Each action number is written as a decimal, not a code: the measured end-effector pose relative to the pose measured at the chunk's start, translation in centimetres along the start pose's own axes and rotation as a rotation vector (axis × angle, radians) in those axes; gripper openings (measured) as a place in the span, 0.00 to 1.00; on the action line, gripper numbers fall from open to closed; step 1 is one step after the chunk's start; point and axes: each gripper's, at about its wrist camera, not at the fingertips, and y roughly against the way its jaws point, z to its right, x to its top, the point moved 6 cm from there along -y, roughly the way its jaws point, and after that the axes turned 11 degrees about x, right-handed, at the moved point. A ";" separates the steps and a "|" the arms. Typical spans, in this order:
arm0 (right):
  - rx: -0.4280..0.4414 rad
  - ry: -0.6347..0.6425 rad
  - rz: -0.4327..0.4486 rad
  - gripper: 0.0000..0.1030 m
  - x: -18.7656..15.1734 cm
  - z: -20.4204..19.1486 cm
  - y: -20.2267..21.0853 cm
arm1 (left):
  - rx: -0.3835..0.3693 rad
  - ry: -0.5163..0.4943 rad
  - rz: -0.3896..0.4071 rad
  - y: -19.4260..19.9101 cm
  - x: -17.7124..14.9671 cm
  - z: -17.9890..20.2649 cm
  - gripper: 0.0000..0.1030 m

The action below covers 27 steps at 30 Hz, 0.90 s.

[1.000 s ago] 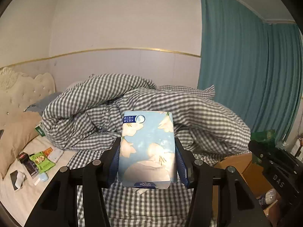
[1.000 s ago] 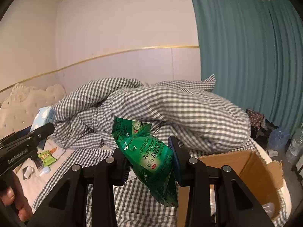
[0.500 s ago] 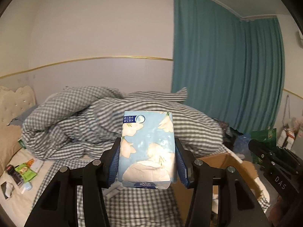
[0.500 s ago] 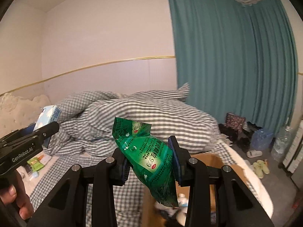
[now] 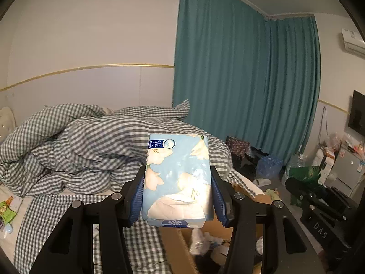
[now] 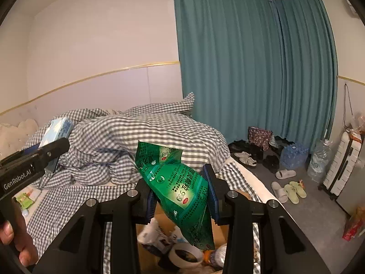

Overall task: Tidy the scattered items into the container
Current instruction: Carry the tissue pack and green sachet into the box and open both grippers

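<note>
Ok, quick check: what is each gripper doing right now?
Left gripper: closed on the blue tissue pack.
Right gripper: closed on the green packet.

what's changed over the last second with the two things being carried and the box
Both tongs swung right, away from the headboard, so the cardboard box now sits directly below. No release: left tongs stay clamped on the tissue pack, right tongs on the green packet.

You are facing a bed point(image 5: 75, 203) heaped with a checked duvet point(image 5: 95, 146); teal curtains point(image 5: 239, 80) are hanging along pale walls point(image 5: 91, 34), dim light falling on grey floor point(image 6: 303, 207).
</note>
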 end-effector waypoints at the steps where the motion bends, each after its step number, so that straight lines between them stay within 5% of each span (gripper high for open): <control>1: -0.002 -0.004 -0.005 0.35 -0.1 0.6 -0.1 | -0.007 -0.002 -0.006 -0.3 -0.1 0.7 0.51; 27: 0.009 -0.110 -0.308 0.41 -10.2 8.3 -11.4 | -0.026 -0.072 -0.198 -10.4 -6.9 6.8 0.51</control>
